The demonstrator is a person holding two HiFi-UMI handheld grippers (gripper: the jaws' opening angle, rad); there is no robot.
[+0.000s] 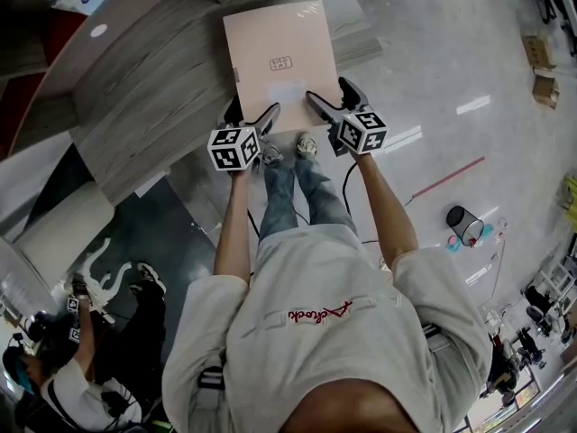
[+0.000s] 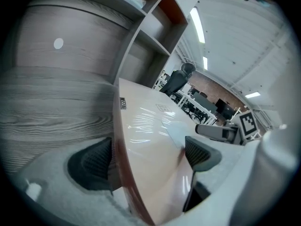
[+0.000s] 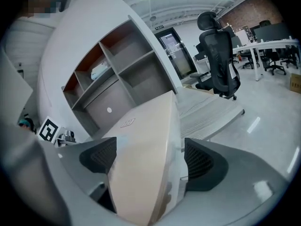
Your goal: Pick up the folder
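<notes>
A pale pink folder (image 1: 279, 61) lies flat on the grey wooden counter (image 1: 153, 88), its near edge sticking out past the counter's rim toward me. My left gripper (image 1: 254, 111) is at the folder's near left corner. In the left gripper view the folder (image 2: 150, 126) fills the gap of this gripper (image 2: 148, 159), with one pad against its brown spine and the other on its top face. My right gripper (image 1: 329, 93) is at the near right corner. In the right gripper view its jaws (image 3: 148, 159) stand wide around the folder (image 3: 141, 164), and a thin gap shows at the right pad (image 3: 200, 161).
Open shelves (image 3: 108, 74) rise behind the counter. A black office chair (image 3: 218, 65) stands on the pale floor to the right. A crouching person (image 1: 54, 368) is at the lower left, a dark bin (image 1: 464, 224) at the right, and cardboard boxes (image 1: 541, 70) at the far right.
</notes>
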